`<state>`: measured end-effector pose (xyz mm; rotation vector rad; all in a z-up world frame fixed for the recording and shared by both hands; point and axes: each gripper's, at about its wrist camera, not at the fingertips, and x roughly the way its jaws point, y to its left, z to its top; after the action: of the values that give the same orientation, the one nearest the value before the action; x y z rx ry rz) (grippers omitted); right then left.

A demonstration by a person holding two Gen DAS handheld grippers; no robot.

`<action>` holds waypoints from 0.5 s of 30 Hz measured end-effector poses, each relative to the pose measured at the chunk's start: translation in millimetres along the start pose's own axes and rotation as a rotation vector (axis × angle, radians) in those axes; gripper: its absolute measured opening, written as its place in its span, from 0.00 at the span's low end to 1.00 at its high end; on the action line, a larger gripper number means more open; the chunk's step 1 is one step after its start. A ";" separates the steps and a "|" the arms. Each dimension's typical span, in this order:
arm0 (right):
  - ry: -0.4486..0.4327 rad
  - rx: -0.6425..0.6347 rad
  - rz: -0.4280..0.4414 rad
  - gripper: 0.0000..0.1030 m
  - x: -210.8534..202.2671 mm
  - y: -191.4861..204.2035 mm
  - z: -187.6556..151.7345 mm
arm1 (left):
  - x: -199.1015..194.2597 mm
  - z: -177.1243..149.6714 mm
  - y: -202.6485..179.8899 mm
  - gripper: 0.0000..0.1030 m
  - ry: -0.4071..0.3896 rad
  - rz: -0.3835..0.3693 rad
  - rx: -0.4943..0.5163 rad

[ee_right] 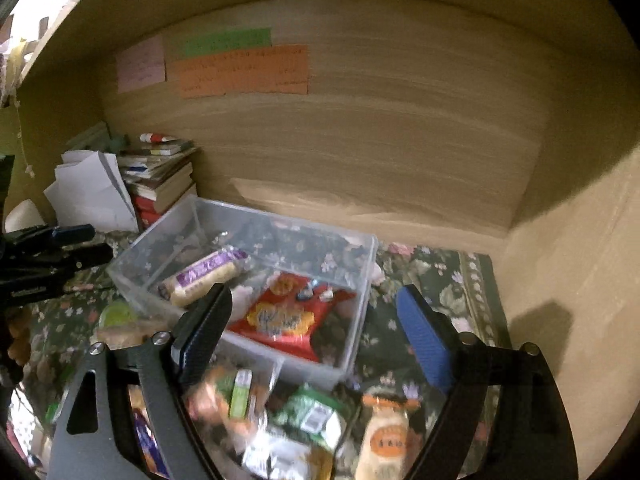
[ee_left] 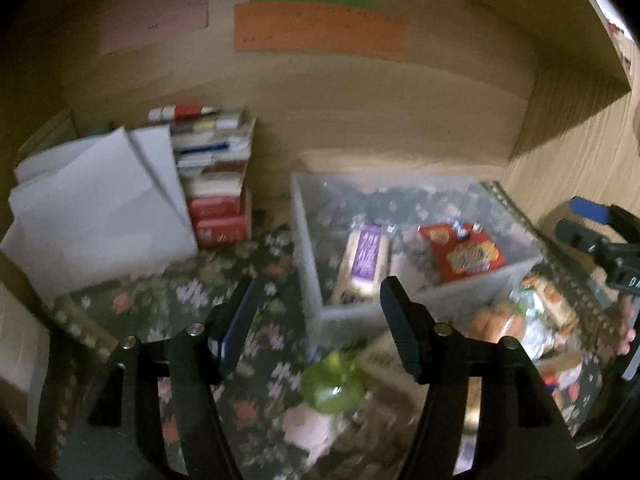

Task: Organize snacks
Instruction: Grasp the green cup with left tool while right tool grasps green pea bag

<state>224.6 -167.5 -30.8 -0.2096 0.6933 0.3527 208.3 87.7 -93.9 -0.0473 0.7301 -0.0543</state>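
A clear plastic bin (ee_left: pixel 308 248) (ee_right: pixel 360 280) stands on a floral cloth. In it lie a purple-labelled cracker pack (ee_left: pixel 362 264) (ee_right: pixel 204 274) and a red snack bag (ee_left: pixel 464 254) (ee_right: pixel 286 320). Loose snacks lie in front of the bin: a green pack (ee_left: pixel 332 384) (ee_right: pixel 116 314), an orange-and-white pack (ee_right: pixel 386 436), a green-white pack (ee_right: pixel 314 412). My left gripper (ee_left: pixel 320 308) is open and empty, above the cloth before the bin's near left corner. My right gripper (ee_right: pixel 316 320) is open and empty, over the bin's front edge and the snack pile.
A stack of books (ee_left: pixel 216 176) (ee_right: pixel 160 176) and white papers (ee_left: pixel 100 216) (ee_right: pixel 92 192) stand at the back left. Wooden walls (ee_right: pixel 400 140) close the back and right side. Coloured notes (ee_left: pixel 320 28) hang on the back wall.
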 end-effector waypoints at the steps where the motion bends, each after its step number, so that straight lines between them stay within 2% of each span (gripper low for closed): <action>1: 0.004 0.000 -0.010 0.80 -2.0 -1.6 -5.7 | -0.2 -4.0 1.2 0.61 0.006 0.001 0.001; 9: 0.099 0.050 -0.030 0.80 4.6 -17.1 -42.3 | 10.8 -33.2 7.9 0.61 0.078 -0.012 -0.024; 15: 0.198 0.098 -0.027 0.80 27.8 -27.1 -63.7 | 23.9 -46.4 12.4 0.62 0.116 -0.032 -0.052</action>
<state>217.5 -204.9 -95.0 -0.1622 0.9001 0.2730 195.4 97.4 -145.1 -0.1067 0.8470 -0.0693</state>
